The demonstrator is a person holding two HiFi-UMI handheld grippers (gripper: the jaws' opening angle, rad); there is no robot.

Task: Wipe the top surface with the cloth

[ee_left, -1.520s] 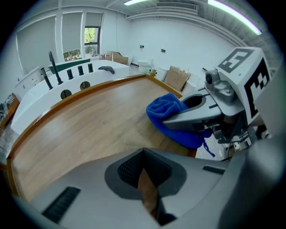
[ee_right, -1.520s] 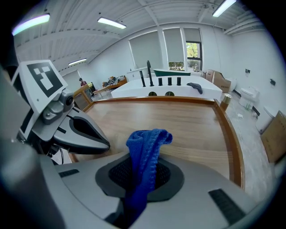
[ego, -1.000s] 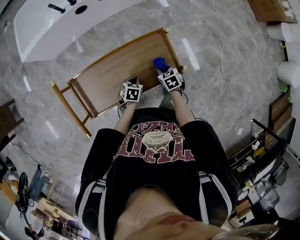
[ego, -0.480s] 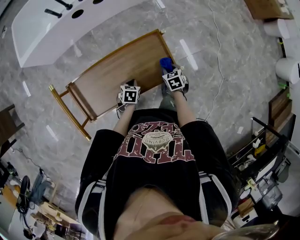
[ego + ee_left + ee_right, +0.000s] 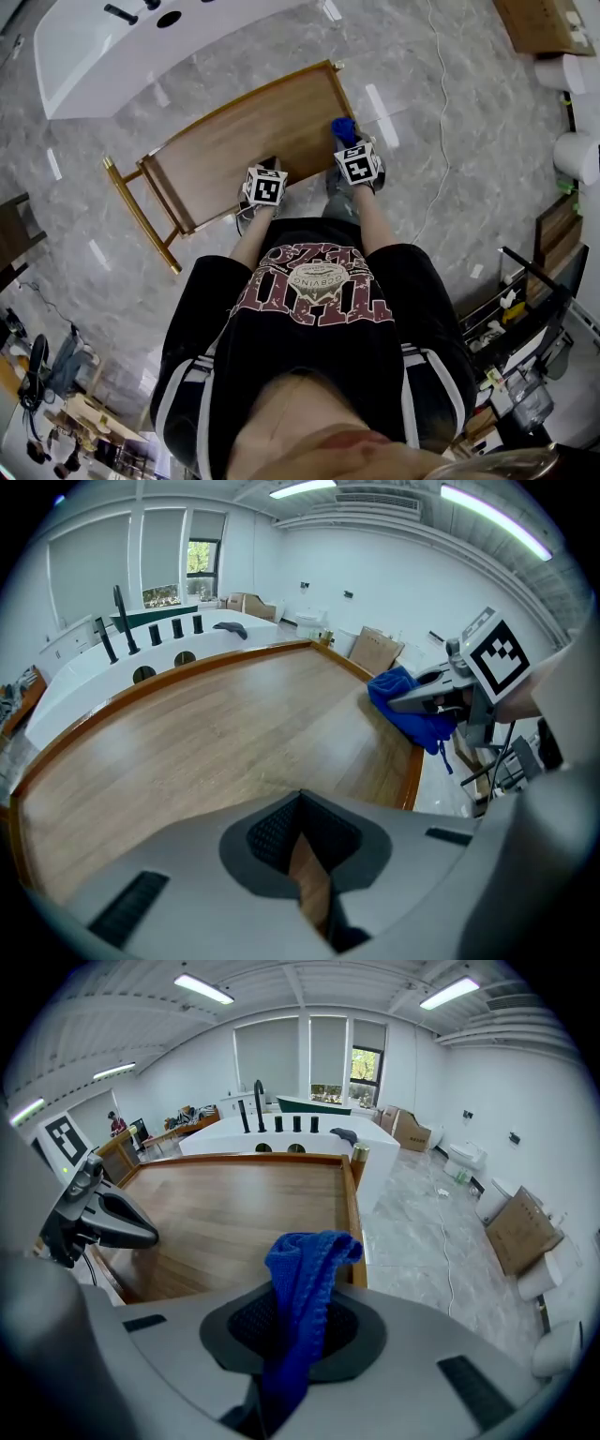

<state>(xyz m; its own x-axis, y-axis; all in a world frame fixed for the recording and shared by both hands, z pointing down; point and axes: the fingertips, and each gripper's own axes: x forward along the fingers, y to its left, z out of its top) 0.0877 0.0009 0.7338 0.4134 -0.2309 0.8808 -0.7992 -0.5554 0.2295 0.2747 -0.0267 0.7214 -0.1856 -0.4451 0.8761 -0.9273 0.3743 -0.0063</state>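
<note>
I judge wiping barely begun: my right gripper (image 5: 295, 1327) pinches the cloth (image 5: 306, 1274) at the desk's (image 5: 234, 131) near-right corner, left gripper (image 5: 306, 857) closed and empty; next, sweep leftward.

We stand on a grey marble floor (image 5: 450, 187) between white walls (image 5: 187, 1072). Strip lights (image 5: 204, 988) run along the ceiling, a window (image 5: 364, 1065) shows daylight, a white bathtub (image 5: 112, 56) stands ahead, and a cardboard box (image 5: 520, 1232) sits aside.

Red print on black T-shirt (image 5: 314, 281) (upside down), too distorted to read
</note>
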